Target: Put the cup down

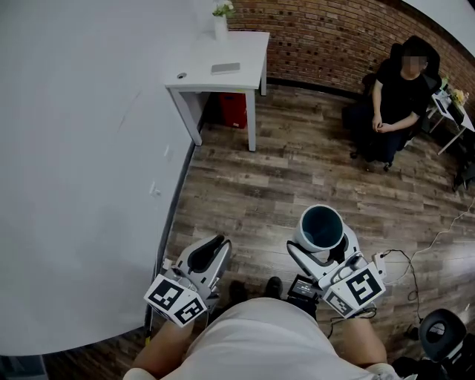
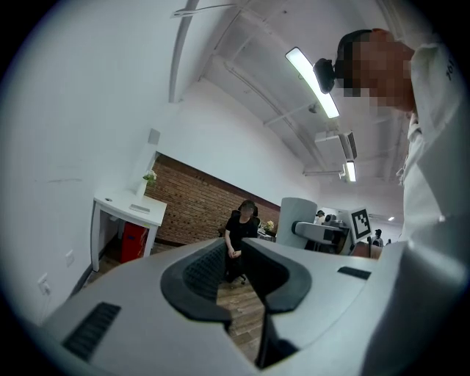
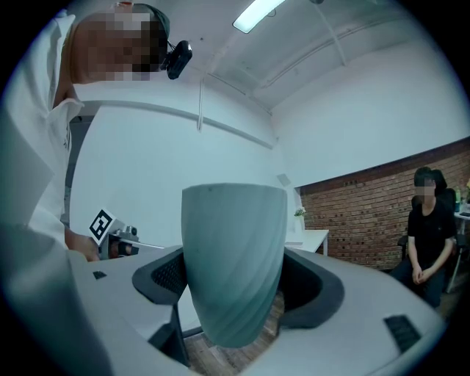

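Right gripper [image 1: 324,251] clamps the cup [image 1: 323,226] upright, aloft.
Left gripper [image 1: 214,249] empty, jaws slightly apart. Carry level to the far white table [image 1: 223,56], probably; release once seated.

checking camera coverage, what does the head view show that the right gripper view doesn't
Only the head view: the cup's dark inside from above and the red bin under the white table. Only the right gripper view: the cup's swirled outer wall gripped between the right gripper's pads, and a ceiling light. Both: the cup, table, seated person, brick wall.
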{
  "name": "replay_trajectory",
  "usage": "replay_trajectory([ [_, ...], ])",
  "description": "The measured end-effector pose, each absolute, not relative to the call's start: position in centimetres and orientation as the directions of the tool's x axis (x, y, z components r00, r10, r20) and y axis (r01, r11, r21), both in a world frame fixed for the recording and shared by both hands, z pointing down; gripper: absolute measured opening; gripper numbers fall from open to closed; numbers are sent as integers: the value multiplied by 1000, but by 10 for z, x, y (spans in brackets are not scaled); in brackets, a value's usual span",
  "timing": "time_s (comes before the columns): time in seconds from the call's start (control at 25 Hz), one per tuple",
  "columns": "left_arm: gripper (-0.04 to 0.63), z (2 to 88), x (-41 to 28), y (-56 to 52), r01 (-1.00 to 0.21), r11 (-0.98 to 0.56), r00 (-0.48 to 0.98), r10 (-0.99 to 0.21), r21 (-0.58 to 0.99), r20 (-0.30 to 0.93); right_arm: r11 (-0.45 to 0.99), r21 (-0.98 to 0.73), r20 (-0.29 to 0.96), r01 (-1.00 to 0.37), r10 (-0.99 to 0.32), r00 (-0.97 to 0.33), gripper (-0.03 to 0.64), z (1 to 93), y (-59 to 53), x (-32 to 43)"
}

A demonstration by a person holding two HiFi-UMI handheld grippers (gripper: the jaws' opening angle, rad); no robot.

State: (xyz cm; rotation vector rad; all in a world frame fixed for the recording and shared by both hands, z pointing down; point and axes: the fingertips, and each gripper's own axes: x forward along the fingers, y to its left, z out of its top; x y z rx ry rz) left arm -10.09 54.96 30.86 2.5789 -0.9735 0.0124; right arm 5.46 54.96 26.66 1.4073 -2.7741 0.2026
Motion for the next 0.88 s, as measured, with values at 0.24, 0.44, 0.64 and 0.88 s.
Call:
replay_trajectory([
  [0.24,66,312,-80,548,-633,-687,765,-627,359,149,589,-101,92,-802,-797,-597,373,271,546,72],
  [0.44,66,318,-59,545,-635,-679,762,-628,370,155,602,-103,102,-792,-785,-611,372,277,539,90],
  [0.64,66,322,-36,540,-647,-666,751,-641,371,159,620,-96,103,-779,-772,-627,373,280,530,111],
  [0.88,66,323,-22,530,-662,-657,739,-654,361,164,638,-95,109,-764,-756,-645,373,286,517,124],
])
